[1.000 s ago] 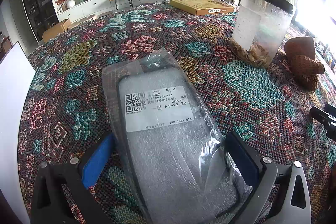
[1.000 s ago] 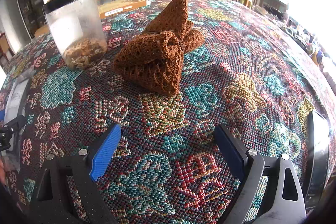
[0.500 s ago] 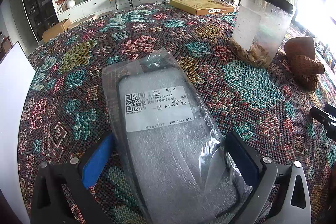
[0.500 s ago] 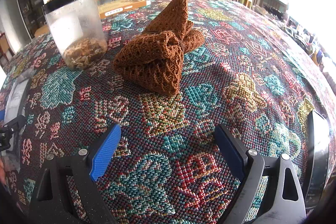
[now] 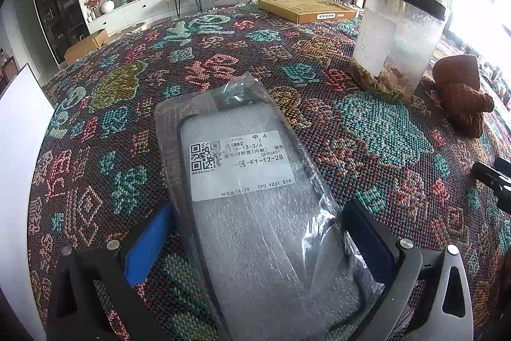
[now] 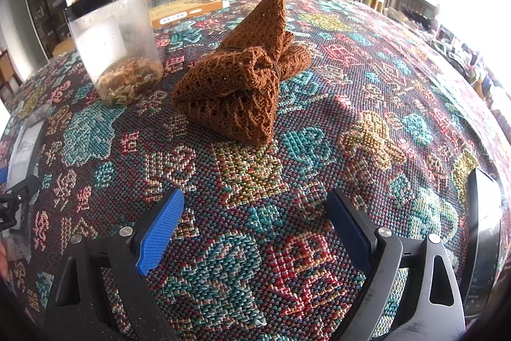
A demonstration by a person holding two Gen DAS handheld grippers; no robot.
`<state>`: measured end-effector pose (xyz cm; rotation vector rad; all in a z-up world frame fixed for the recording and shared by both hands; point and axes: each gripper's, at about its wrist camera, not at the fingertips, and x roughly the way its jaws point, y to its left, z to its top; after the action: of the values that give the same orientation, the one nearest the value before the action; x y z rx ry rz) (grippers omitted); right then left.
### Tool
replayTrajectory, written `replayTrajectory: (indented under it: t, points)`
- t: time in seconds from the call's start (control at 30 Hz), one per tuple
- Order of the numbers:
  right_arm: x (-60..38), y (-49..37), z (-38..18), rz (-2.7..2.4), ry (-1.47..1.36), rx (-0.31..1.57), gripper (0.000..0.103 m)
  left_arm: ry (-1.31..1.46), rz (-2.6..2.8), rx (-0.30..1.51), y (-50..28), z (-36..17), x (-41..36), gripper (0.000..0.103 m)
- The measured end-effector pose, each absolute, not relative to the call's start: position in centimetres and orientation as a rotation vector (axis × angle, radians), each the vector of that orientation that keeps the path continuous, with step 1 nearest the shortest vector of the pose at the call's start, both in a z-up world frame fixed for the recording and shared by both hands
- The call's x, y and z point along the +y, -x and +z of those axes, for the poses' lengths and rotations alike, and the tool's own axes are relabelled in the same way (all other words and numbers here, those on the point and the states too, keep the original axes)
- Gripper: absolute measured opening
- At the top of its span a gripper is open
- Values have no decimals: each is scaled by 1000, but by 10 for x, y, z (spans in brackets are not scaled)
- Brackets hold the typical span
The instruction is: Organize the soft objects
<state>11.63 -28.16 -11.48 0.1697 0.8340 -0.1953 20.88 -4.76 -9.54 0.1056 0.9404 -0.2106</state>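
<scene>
A phone case in a clear plastic bag (image 5: 252,190) with a white label lies flat on the patterned tablecloth (image 5: 134,91). My left gripper (image 5: 255,238) is open, its blue pads on either side of the bag's near end, not pressing it. A folded brown knitted cloth (image 6: 246,79) sits on the table ahead of my right gripper (image 6: 255,226), which is open and holds nothing. The same knitted cloth (image 5: 463,95) shows at the far right in the left wrist view. The bagged case (image 6: 25,139) is at the left edge in the right wrist view.
A clear jar with a black lid (image 5: 396,43) and dried bits inside stands beside the cloth; this jar (image 6: 118,40) is left of it in the right wrist view. A flat cardboard box (image 5: 306,10) lies at the far edge. A white board (image 5: 19,155) stands left. A dark object (image 6: 482,242) lies at right.
</scene>
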Motion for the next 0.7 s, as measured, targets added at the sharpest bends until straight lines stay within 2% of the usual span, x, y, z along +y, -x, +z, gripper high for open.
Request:
replayTrajectory:
  t: [0.17,0.27,0.47,0.57,0.7]
  points:
    - [-280,-117,-115,-195,-169,835,92,-105,-221,957,-211,-95,-47,103]
    - [-287,-124,-109,-136,-187,915,91,-111,-262,1053,-219,-90,-42,103]
    - [-338,-156,-55,-186,-380,856,92,17,-248,1108,-216,-83,-17,103]
    - [-332,-200,-57,-184,-353,955,92,-3,-208,1115,-215,-86,-22,103]
    - [-304,-244,-90,-92,-319,1102,92,-89,-150,1134,-219,-92,-46,103]
